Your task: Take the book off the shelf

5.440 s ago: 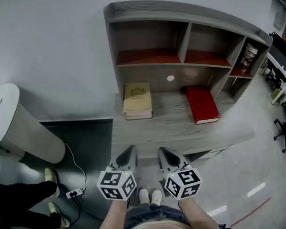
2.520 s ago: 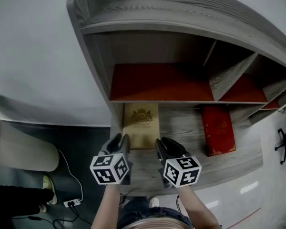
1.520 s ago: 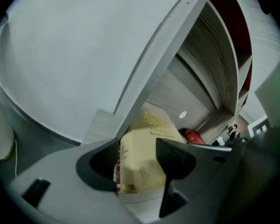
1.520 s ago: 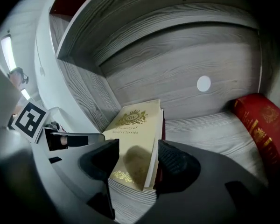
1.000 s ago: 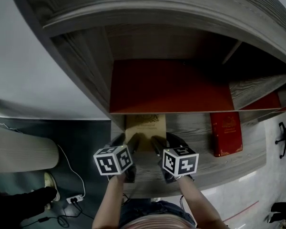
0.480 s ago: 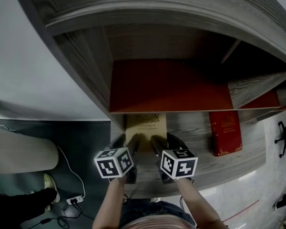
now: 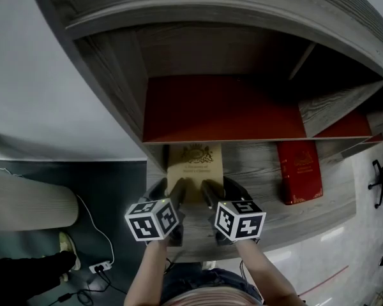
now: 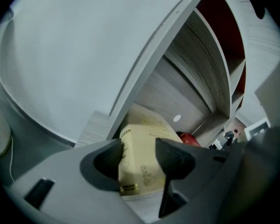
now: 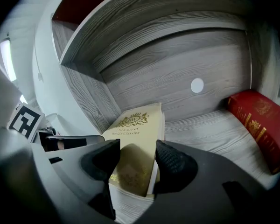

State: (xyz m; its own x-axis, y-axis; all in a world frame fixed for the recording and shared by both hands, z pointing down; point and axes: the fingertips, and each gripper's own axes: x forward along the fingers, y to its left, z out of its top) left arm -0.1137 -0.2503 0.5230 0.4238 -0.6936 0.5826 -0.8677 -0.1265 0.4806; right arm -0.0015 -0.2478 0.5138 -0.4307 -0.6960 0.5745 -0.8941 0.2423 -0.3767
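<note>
A cream book [image 7: 195,164] with a gold crest lies flat on the grey desk board [image 7: 255,171], its far end under the red shelf [image 7: 223,107]. My left gripper [image 7: 170,190] is shut on the book's near left corner; in the left gripper view the book [image 8: 140,157] fills the gap between the jaws of that gripper [image 8: 141,160]. My right gripper [image 7: 220,189] is shut on the near right part, one jaw over the cover [image 9: 135,143] and one at the page edge, as the right gripper view shows around the gripper [image 9: 136,164].
A red book [image 7: 300,171] lies flat to the right on the same board. The shelf's left wall [image 7: 108,88] stands close beside the cream book. On the floor at left are a white cylinder [image 7: 25,203], a power strip [image 7: 92,266] and a person's shoe [image 7: 67,242].
Over five seconds I came close to the shelf and both grippers reached the cream book's near end. In the last half second more of its cover shows below the red shelf's edge.
</note>
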